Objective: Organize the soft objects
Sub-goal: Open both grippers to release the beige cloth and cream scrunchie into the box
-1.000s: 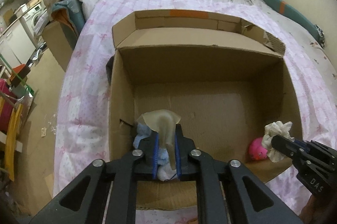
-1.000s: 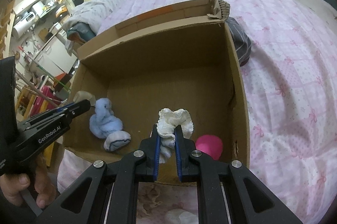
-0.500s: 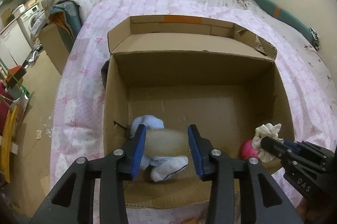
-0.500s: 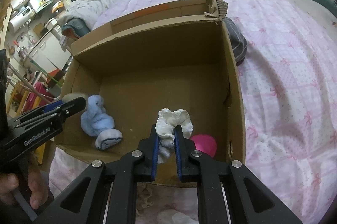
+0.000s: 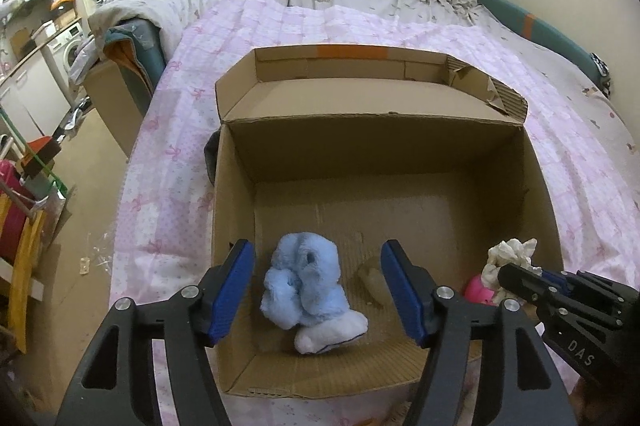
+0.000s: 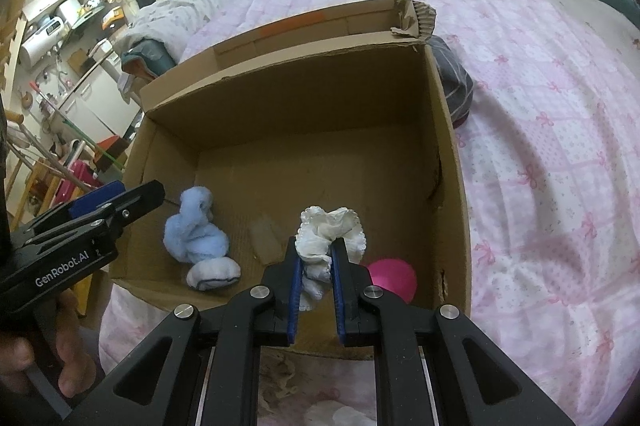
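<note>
Looking from the left wrist:
Left hand-held gripper point(image 5: 318, 288): spread wide with nothing between its blue pads, hovering over the near left corner of the cardboard box point(image 5: 376, 141).
Blue fluffy sock point(image 5: 308, 292): lying on the box floor directly under the wide fingers, near the left wall.
Beige sock point(image 5: 372, 284): a small flat piece on the floor just right of the blue one.
Right hand-held gripper point(image 5: 506, 274): entering from the near right, with a white frilly sock point(image 5: 510, 258) at its tip above a pink ball point(image 5: 478, 290).

Looking from the right wrist:
Right hand-held gripper point(image 6: 316, 258): narrow, pinching the white frilly sock point(image 6: 328, 230), which bunches up above the pads over the near part of the box.
Pink ball point(image 6: 392, 276): on the floor in the near right corner, just right of the held sock.
Box point(image 6: 304, 93): standing on the pink bedspread point(image 6: 552, 153).

Step in hand: releasing the white sock into the box, as I judge it.
Doing it well: keep the tips well inside the near wall, lower toward the bare floor between beige sock and ball, then spread the fingers fully so the frill does not snag on a pad.
</note>
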`<control>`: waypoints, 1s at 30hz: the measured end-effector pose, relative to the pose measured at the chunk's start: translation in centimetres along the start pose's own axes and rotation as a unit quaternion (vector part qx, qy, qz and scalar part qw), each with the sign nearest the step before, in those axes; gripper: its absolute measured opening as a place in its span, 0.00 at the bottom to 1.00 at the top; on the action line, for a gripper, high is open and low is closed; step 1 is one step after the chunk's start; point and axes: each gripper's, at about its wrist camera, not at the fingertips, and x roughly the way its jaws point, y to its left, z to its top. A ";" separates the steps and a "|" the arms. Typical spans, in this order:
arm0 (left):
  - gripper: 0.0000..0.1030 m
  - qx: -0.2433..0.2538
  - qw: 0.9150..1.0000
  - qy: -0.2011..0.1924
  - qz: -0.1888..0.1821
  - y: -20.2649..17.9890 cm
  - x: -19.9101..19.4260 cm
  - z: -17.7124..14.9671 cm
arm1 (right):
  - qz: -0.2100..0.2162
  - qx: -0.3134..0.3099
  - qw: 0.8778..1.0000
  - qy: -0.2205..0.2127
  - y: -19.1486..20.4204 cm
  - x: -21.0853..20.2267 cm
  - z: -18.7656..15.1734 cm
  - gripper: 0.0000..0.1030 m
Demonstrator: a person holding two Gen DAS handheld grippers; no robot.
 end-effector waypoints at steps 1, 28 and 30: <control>0.61 0.001 1.000 0.000 0.001 0.0 0.0 0.0 | 0.001 0.001 1.000 -0.001 -0.1 -0.1 0.0 0.14; 0.62 0.000 1.000 -0.008 0.011 0.2 -0.6 -0.2 | 0.020 0.034 0.999 -0.034 -1.5 -2.0 0.6 0.78; 0.62 -0.001 1.000 -0.009 0.012 0.4 -0.8 -0.2 | 0.020 0.035 0.999 -0.035 -1.5 -2.0 0.6 0.78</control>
